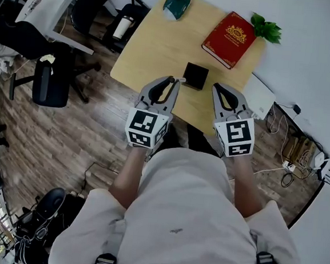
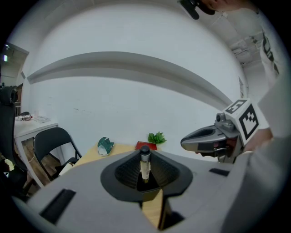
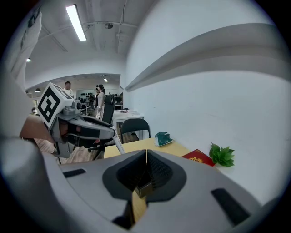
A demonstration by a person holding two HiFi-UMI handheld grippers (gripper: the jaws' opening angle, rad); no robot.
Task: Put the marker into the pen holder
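1. Light wooden counter (image 1: 155, 47) stands against a white wall, with a wood floor and office chairs to its left.
2. The marker (image 2: 145, 163) is not yet in its place. It stands upright between the jaws of the left hand-held gripper (image 1: 173, 82), black cap on top, and the pale barrel is pinched on its lower part.
3. This left hand-held gripper is clenched on the marker. Its jaws are almost together, and only the thin barrel keeps them apart. I think the upright hold is chosen so that the marker can go straight down into an opening from above.
4. The pen holder (image 1: 196, 75) is a small black square box close to the near edge of the counter. It sits just to the far right of the left jaw tips, between the two tools, so the remaining way looks short.
5. The right hand-held gripper (image 1: 218, 90) has its jaws pressed fully together with nothing between them. It hangs at the right of the pen holder and seems to touch nothing. Probably it waits there, free to steady the box.
6. A red book (image 1: 229, 39), a green plant (image 1: 266, 28) and a dark green object (image 1: 177, 4) lie at the far side, well apart from the pen holder.
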